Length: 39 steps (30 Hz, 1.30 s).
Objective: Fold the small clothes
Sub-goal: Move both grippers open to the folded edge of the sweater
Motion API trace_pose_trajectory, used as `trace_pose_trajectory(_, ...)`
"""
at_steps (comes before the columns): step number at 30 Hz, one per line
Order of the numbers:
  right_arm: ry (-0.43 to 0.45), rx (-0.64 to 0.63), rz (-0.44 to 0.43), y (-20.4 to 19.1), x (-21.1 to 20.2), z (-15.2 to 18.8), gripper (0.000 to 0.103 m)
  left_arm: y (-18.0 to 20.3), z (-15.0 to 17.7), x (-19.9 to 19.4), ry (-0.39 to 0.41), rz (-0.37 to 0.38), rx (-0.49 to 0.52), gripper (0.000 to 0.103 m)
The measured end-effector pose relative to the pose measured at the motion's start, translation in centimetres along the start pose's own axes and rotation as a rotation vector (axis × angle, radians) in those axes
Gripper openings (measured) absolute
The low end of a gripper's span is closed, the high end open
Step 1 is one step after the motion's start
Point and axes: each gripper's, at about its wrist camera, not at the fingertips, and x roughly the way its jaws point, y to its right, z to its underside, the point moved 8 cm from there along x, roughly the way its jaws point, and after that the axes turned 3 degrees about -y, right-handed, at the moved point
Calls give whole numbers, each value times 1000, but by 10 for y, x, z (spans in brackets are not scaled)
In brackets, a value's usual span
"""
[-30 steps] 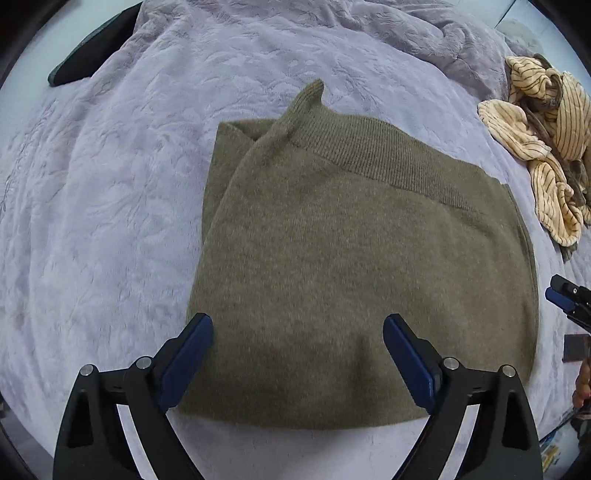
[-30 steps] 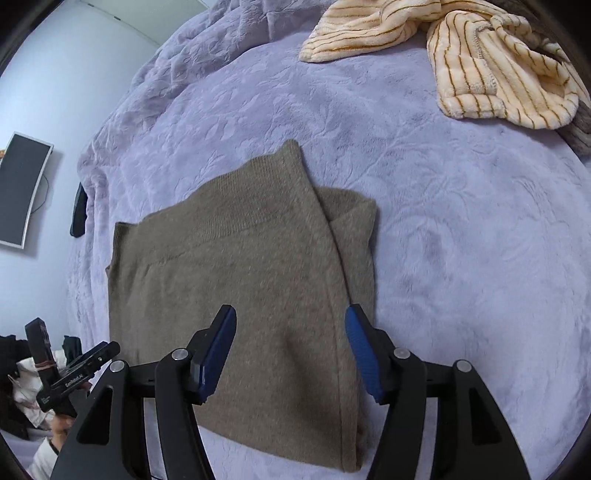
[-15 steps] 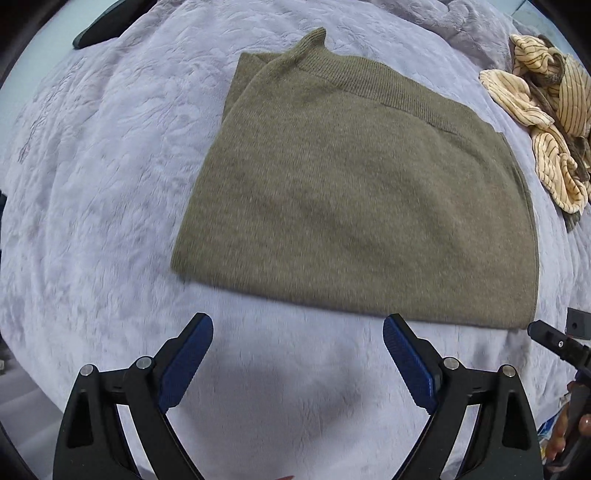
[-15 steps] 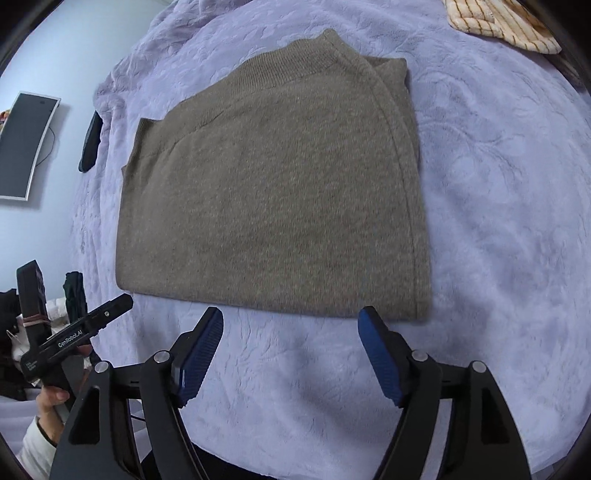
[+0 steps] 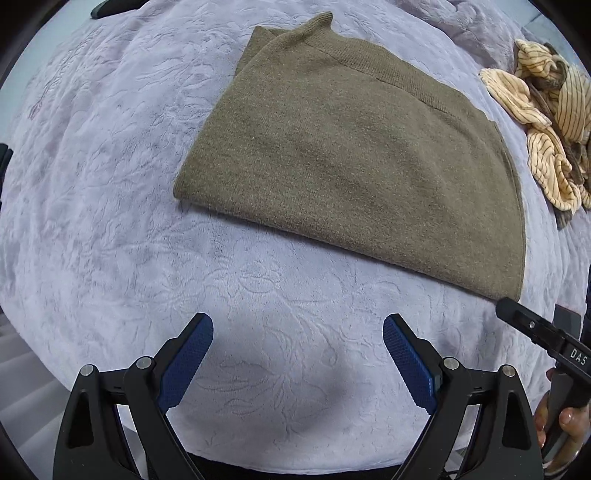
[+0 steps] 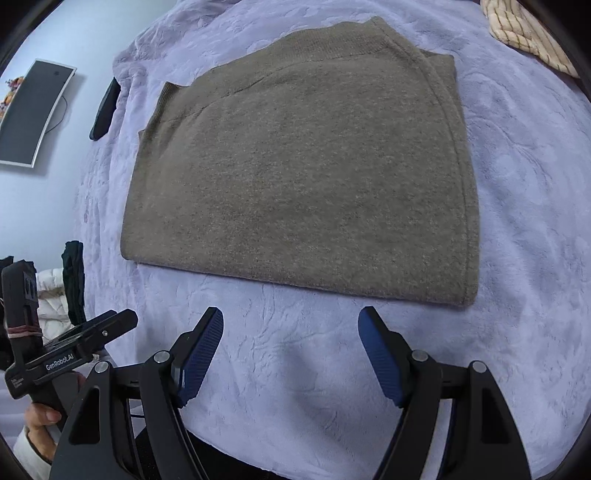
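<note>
An olive-brown knit garment [image 5: 354,155] lies folded flat on the lilac bedspread [image 5: 110,184]; it also shows in the right wrist view [image 6: 303,177]. Its ribbed edge is on the far side. My left gripper [image 5: 298,334] is open and empty, above the bedspread short of the garment's near fold. My right gripper [image 6: 291,325] is open and empty, just short of the garment's near edge. The other gripper shows at the edge of each view, the right one [image 5: 532,328] and the left one [image 6: 85,336].
A crumpled yellow striped garment [image 5: 546,122] lies on the bed to the right of the folded one; a corner of it shows in the right wrist view [image 6: 524,33]. A dark flat object [image 6: 105,109] lies at the bed's far left edge. A monitor [image 6: 33,110] hangs on the wall.
Both grippers have pulled back from over the garment toward the near edge of the bed. The garment has stayed flat and folded.
</note>
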Motion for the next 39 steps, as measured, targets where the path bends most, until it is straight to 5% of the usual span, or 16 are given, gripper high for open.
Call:
trace_pose_trajectory(4, 22, -74, -17, -33, 8, -18, 46, -10, 4, 3, -8, 16, -30, 94)
trace_pose_trajectory(9, 4, -86, 35, -47, 36, -28, 46, -23, 4, 9, -25, 47, -51, 94)
trace_pose_trajectory(15, -44, 61, 77, -24, 65, -21, 46, -48, -6, 17, -51, 115, -41, 94)
trace_pose_trajectory(25, -39, 60, 157, -30, 79, -18, 55, -72, -43, 28, -53, 409, -95, 94)
trace_pose_trajectory(31, -67, 37, 192, -37, 91, -15, 65, -64, -55, 40, -49, 456, -95, 94)
trace_pose_trajectory(39, -97, 54, 181, -36, 101, -8, 66, -47, -73, 51, -34, 481, -115, 94)
